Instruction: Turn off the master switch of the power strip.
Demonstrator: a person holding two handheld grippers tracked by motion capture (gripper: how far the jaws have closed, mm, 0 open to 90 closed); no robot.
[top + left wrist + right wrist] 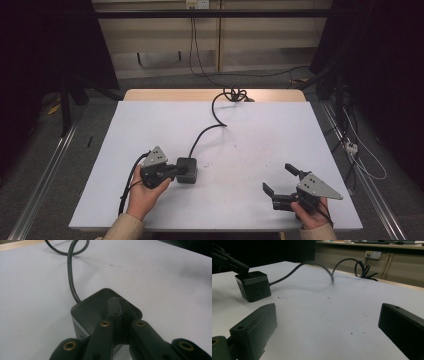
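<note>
Black cube-shaped socket block (187, 170) sits on the white tabletop (250, 130), left of centre and toward the near edge. Its dark cable (202, 132) leaves the far side, curves away across the table, and ends in a loose coil (234, 94) at the far edge, where a strip of bare wood shows.

Left gripper (176, 170), held in the person's left hand (145, 195), lies just left of the block, pointing right. In the left gripper view its jaws are pressed together and rest on the block's top face (100, 307); nothing sits between them, and the cable (71, 277) runs off beyond. From the right gripper view the same gripper tip (239, 266) touches the block's top near its left edge; socket holes show on the block's side (258, 291).

Right gripper (281, 179), in the right hand (312, 217), is at the near right of the table, well apart from the block, pointing left. Its jaws stand wide apart with only bare tabletop between them (324, 322).

Small dark specks mark the white surface (282, 297) near the block.
</note>
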